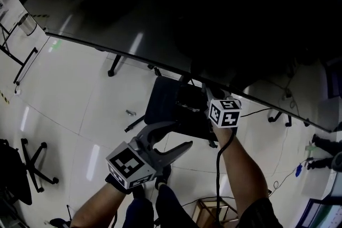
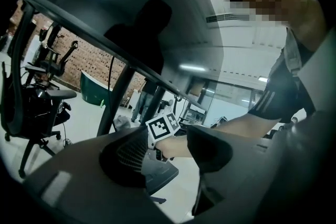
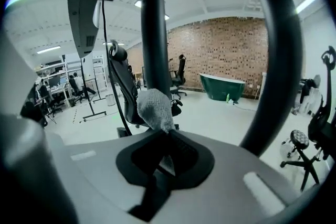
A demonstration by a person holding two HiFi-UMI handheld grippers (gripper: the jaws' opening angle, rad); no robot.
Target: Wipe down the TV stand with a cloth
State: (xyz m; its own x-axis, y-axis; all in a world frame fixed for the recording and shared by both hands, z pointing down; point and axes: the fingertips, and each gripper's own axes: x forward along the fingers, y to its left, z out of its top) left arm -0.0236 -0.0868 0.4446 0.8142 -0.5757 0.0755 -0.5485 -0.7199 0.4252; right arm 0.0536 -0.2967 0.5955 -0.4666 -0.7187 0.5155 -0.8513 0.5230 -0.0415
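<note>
A grey cloth sticks up from my right gripper, which is shut on it. The cloth rests against a dark upright post of the TV stand. In the head view the right gripper reaches under the lower edge of the big dark TV, over the stand's black base. My left gripper hangs lower and nearer me, open and holding nothing. In the left gripper view the left gripper points level at the right gripper's marker cube, with a slanted stand leg behind.
Castor legs of the stand spread over the white floor. A black cable runs down along my right arm, and a wooden stool stands below. Office chairs and a green tub stand by a brick wall.
</note>
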